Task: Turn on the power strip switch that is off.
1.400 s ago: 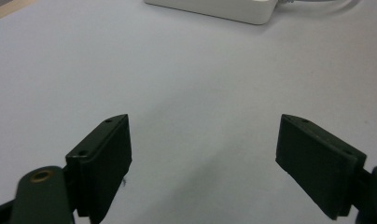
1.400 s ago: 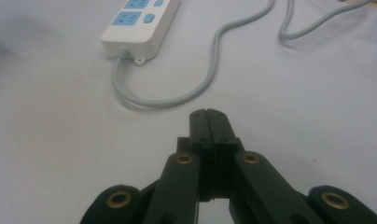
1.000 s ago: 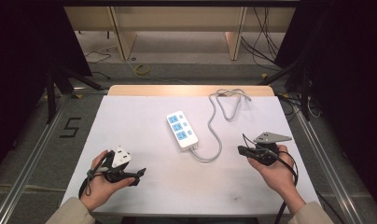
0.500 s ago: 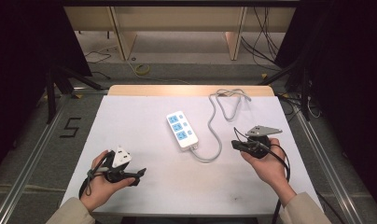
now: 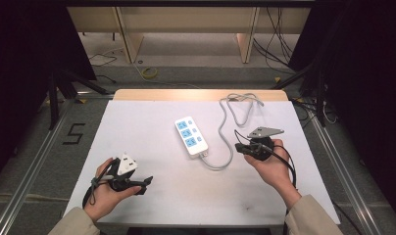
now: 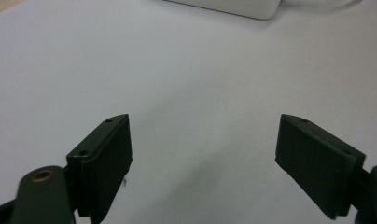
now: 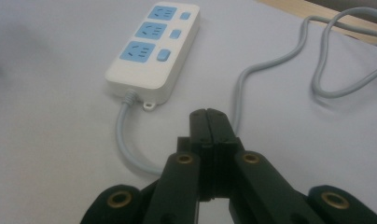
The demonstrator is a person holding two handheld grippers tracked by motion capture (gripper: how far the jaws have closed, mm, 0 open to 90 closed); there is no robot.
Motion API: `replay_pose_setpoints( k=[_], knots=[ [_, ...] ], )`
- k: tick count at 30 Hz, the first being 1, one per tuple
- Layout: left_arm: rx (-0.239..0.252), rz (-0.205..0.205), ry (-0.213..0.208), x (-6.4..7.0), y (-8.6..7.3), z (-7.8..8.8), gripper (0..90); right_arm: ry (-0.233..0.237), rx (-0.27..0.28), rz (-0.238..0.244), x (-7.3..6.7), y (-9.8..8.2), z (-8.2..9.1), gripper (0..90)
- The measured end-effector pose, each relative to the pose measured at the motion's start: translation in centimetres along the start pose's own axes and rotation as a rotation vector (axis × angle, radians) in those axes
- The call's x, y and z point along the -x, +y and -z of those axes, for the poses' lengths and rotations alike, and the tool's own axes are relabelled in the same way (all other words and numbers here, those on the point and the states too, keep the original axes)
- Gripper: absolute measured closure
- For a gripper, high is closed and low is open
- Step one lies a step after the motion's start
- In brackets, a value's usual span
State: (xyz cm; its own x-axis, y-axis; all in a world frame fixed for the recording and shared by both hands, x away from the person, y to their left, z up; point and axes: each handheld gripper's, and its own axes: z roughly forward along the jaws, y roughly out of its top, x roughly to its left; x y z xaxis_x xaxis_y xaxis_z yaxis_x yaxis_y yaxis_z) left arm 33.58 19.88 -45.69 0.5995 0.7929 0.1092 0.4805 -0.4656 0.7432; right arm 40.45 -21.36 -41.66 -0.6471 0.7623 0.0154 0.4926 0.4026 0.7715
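Right hand-held gripper [image 7: 208, 122] closed, empty, near power strip [image 7: 153, 51]; left hand-held gripper [image 6: 203, 154] wide open.

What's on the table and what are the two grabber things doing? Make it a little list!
table: white top
power strip: white with three blue sockets, lying mid-table
cord: grey, looping toward the far edge
left gripper: jaws wide apart, nothing between
right gripper: jaws pressed together, empty, pointing toward the power strip
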Motion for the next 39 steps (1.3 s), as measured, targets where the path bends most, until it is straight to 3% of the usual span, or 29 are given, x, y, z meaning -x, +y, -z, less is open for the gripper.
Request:
replay_pose_setpoints(
  k=[14, 21, 39],
  knots=[
    [0.000, -0.023, -0.008, 0.3, 0.0, 0.1, 18.5, 0.004, -0.026, 0.020, -0.4, 1.4, -2.2, 90.0],
    [0.002, -0.011, -0.003, 0.0, -0.1, 0.2, 18.5, 0.013, -0.035, 0.023, -0.8, 2.1, -3.4, 90.0],
    [0.004, -0.011, -0.009, 0.3, 0.0, 0.1, 18.4, 0.020, -0.055, 0.026, -0.9, 3.2, -4.4, 90.0]
  ],
)
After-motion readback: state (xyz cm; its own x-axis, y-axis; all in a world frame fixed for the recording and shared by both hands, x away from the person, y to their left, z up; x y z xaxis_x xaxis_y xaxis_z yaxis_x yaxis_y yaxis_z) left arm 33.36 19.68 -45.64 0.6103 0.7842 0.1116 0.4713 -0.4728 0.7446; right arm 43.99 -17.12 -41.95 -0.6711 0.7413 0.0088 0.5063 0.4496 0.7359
